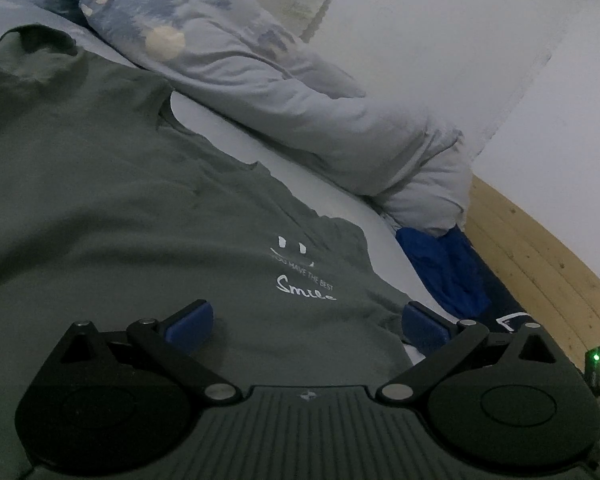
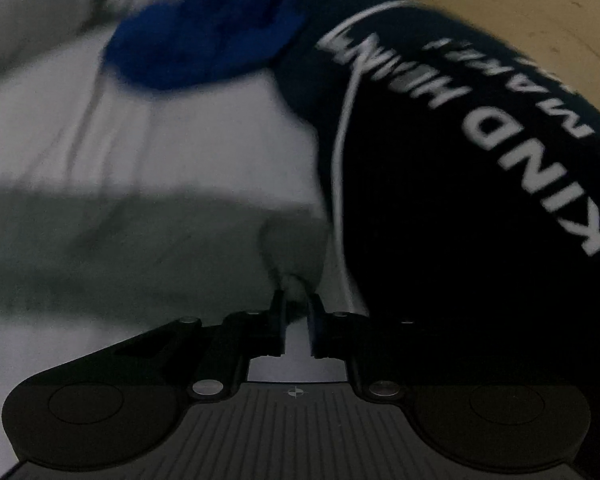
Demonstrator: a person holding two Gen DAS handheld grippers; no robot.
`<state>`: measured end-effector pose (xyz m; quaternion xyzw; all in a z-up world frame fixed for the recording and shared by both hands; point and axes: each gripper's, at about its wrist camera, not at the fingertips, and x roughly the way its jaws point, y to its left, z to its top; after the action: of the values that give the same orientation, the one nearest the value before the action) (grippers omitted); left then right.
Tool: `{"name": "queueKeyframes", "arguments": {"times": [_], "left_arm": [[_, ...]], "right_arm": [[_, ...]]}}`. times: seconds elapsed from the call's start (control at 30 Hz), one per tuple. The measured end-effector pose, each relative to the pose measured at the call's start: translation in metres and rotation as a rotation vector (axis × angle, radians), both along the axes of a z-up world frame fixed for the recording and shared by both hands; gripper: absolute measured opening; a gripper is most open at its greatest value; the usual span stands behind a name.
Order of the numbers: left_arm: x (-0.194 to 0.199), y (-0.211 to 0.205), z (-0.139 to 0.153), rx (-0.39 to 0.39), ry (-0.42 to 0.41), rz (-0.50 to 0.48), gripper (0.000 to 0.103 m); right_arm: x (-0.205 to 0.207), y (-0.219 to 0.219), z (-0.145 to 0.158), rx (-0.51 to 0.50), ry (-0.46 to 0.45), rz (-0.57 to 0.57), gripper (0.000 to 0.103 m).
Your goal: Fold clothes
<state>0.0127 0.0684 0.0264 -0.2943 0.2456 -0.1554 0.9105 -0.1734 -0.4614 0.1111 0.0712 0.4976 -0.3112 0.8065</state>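
Note:
A grey-green T-shirt [image 1: 140, 200] with a white "Smile" print [image 1: 306, 288] lies spread on the pale bed sheet [image 1: 320, 188]. My left gripper [image 1: 306, 322] is open, its blue pads either side of the shirt's near part, just above the cloth. In the right wrist view my right gripper [image 2: 297, 304] is shut on a corner of the grey-green shirt [image 2: 140, 248], which stretches away to the left. The view is motion-blurred.
A bunched blue patterned duvet [image 1: 240, 64] lies behind the shirt. A bright blue garment [image 1: 444, 268] [image 2: 204, 40] and a dark navy garment with white lettering [image 2: 480, 200] lie at the bed's right edge. Wooden floor [image 1: 540, 264] and white wall [image 1: 440, 40] beyond.

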Motion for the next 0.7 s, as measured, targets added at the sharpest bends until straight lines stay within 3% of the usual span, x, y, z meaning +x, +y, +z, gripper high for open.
{"name": "queueKeyframes", "arguments": {"times": [0.07, 0.17, 0.33, 0.47, 0.57, 0.7], "left_arm": [[0.0, 0.001, 0.0, -0.002, 0.001, 0.0, 0.103], [0.003, 0.002, 0.0, -0.003, 0.004, -0.002, 0.103], [0.003, 0.001, 0.001, 0.002, 0.002, -0.006, 0.103], [0.003, 0.0, -0.001, 0.008, 0.004, -0.004, 0.103], [0.004, 0.0, -0.002, 0.015, 0.004, -0.003, 0.103], [0.004, 0.0, -0.003, 0.025, 0.003, -0.009, 0.103]], "right_arm": [[-0.004, 0.01, 0.004, -0.04, 0.074, 0.055, 0.026], [-0.007, 0.016, 0.017, -0.081, 0.078, 0.078, 0.036], [0.007, 0.009, 0.044, -0.16, -0.098, 0.071, 0.065], [0.039, -0.014, 0.025, -0.15, -0.089, 0.088, 0.062], [0.052, -0.033, 0.001, -0.125, -0.026, 0.065, 0.049], [0.057, -0.041, -0.02, -0.11, 0.004, 0.062, 0.049]]}}
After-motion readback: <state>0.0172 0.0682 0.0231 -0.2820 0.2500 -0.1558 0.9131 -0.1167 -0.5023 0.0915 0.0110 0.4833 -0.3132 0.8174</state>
